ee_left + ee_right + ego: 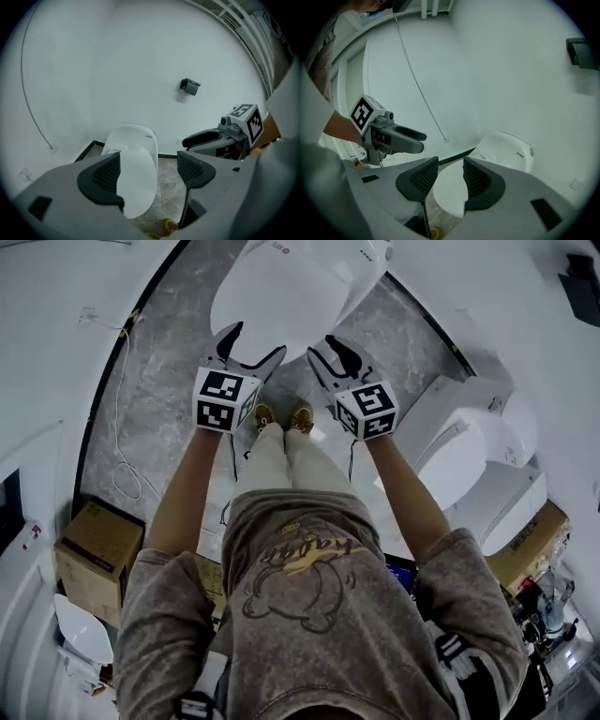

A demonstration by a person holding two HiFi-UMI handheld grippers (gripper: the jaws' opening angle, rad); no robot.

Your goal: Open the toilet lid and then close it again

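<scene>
The white toilet (286, 287) stands against the wall ahead of the person's feet, and its oval lid (272, 306) lies down flat. Both grippers hang in the air in front of it, touching nothing. My left gripper (253, 343) is open, and in its own view the lid (138, 183) shows through the empty gap of the left gripper (149, 171). My right gripper (330, 351) is beside it, its jaws apart with a narrower gap. Only the lid (447, 192) far below is seen between the jaws of the right gripper (450, 176).
More white toilets (473, 451) stand at the right. Cardboard boxes sit at the left (94, 554) and the right (534, 540). A thin cable (117, 427) runs along the grey floor edge. A small black fixture (189, 86) is on the wall. The person's shoes (281, 416) are just before the bowl.
</scene>
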